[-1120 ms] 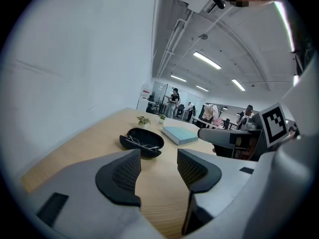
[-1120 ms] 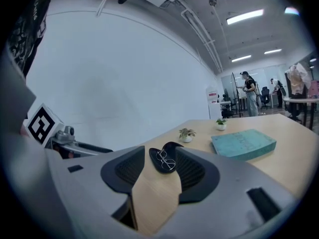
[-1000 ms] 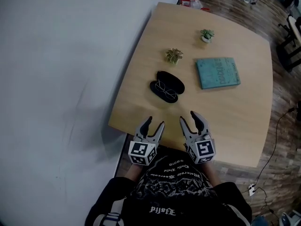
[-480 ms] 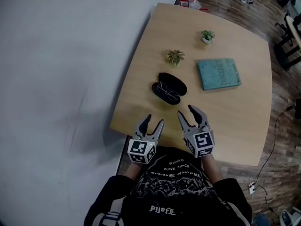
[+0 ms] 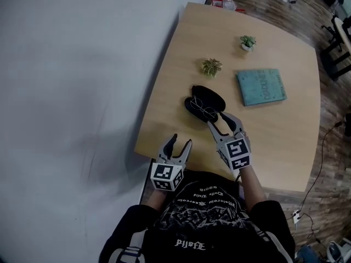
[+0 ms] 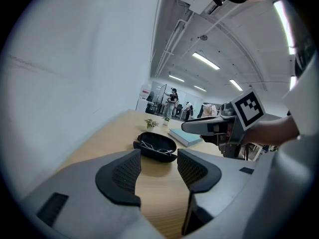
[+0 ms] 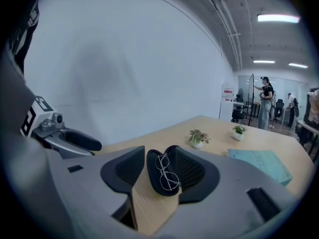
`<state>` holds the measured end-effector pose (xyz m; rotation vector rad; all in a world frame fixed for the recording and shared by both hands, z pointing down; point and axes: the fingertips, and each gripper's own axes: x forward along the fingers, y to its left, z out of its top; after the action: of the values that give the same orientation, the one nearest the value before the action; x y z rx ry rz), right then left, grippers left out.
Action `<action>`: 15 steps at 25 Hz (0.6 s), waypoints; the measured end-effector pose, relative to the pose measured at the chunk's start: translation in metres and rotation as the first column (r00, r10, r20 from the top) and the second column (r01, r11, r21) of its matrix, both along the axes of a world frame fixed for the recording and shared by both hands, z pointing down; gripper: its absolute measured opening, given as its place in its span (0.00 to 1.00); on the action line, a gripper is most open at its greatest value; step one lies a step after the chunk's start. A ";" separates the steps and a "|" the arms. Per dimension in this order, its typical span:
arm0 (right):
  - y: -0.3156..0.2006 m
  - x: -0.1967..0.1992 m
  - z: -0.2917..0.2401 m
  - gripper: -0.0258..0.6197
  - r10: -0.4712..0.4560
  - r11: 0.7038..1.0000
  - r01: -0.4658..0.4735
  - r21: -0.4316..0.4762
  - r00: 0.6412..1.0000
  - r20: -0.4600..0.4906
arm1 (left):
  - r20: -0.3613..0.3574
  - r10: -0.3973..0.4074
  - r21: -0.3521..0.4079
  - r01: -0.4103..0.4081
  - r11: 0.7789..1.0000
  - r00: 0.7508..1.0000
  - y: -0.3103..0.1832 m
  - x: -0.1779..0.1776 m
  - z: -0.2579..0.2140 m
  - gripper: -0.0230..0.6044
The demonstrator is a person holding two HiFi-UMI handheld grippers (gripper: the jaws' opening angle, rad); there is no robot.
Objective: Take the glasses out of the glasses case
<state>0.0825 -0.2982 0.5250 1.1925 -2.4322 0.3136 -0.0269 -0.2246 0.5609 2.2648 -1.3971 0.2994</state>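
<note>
A black glasses case [image 5: 205,102] lies open on the wooden table [image 5: 285,136], with thin wire-framed glasses [image 5: 207,110] resting in its lower half. My right gripper [image 5: 224,122] is open just short of the case's near end; in the right gripper view the case [image 7: 163,175] and glasses [image 7: 167,172] sit between the jaws, not touched. My left gripper [image 5: 179,144] is open at the table's near edge, well back from the case [image 6: 156,146], with nothing between its jaws.
Beyond the case stand two small potted plants [image 5: 211,67] [image 5: 248,42], and a teal book [image 5: 261,86] lies to the right. A white wall [image 5: 77,81] runs along the table's left side. The table's near edge is close to my body.
My right gripper has moved forward from the table's near edge up to the open case. The left gripper has stayed at the near edge.
</note>
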 end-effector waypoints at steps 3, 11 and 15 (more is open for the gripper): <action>-0.009 -0.007 0.010 0.36 -0.013 1.000 0.013 -0.015 0.999 -0.034 | -0.001 0.016 -0.005 -0.016 1.000 1.000 -0.004 -0.004 0.004 0.41; -0.039 -0.023 0.037 0.36 -0.047 0.998 0.042 -0.046 0.992 -0.118 | 0.001 0.029 -0.012 -0.029 1.000 1.000 -0.017 -0.024 0.013 0.41; -0.051 -0.028 0.062 0.36 -0.075 0.993 0.059 -0.105 0.985 -0.156 | 0.020 0.046 -0.026 -0.046 0.999 0.999 -0.022 -0.030 0.020 0.41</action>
<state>0.0540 -0.3491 0.5866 1.0488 -2.2849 0.3040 -0.0568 -0.2466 0.5808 2.2815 -1.3449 0.3547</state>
